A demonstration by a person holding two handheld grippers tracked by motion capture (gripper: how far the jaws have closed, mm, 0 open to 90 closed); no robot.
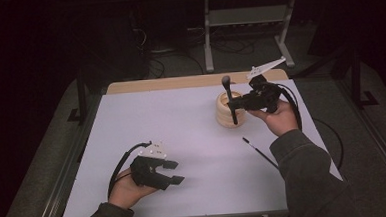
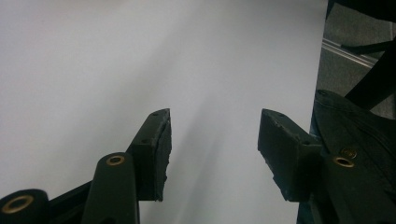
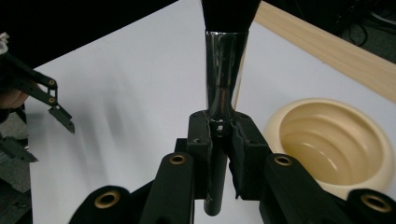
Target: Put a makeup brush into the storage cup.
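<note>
On the white surface [image 1: 182, 139] the ribbed cream cup [image 1: 229, 110] looks empty, the right claw [image 1: 232, 104] grips one makeup brush [image 1: 229, 99] upright beside it, a thin brush [image 1: 260, 152] lies waiting, and the left claw [image 1: 173, 172] rests open and empty

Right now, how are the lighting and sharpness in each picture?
High view: dim room, dark surroundings, table evenly lit. Left gripper view: sheet washed pale, open left claw sharp. Right gripper view: glare on the brush ferrule, bristles cropped, the other claw slightly blurred.
</note>
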